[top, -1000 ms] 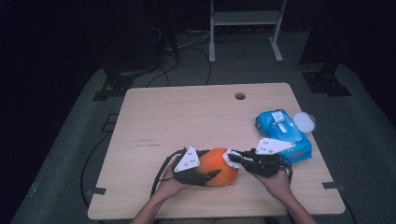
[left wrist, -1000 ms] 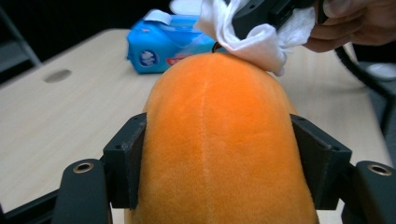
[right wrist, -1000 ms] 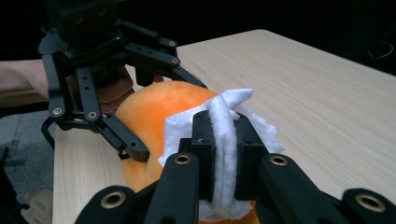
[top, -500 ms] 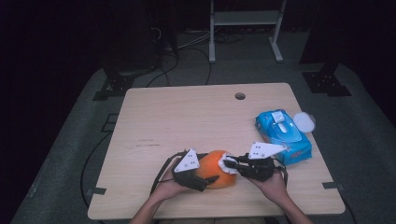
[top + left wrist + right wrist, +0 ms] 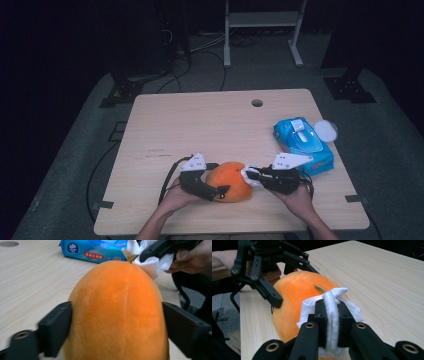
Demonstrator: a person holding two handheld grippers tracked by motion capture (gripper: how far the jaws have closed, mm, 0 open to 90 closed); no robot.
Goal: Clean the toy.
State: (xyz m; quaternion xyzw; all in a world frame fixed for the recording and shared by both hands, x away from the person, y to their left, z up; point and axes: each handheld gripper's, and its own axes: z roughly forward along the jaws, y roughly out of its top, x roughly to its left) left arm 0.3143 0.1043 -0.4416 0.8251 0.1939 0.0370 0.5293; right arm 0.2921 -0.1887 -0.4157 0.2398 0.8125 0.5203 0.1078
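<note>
High view: a person sits at a wooden table. An orange plush fruit lies near the front edge, between the two grippers. The left gripper straddles it; its jaws have just been opening, with the fruit between them. The right gripper meets the fruit's right end with a white wipe. A blue wipes pack lies well apart to the right, a white lid beside it.

Left gripper view: the two black jaws flank the plush fruit, resting at its sides with no visible squeeze. That loosening probably lets the fruit be turned or re-gripped for wiping another patch.

Right gripper view: the jaws are clamped tight on the folded wipe, which touches the fruit by its small stem.
</note>
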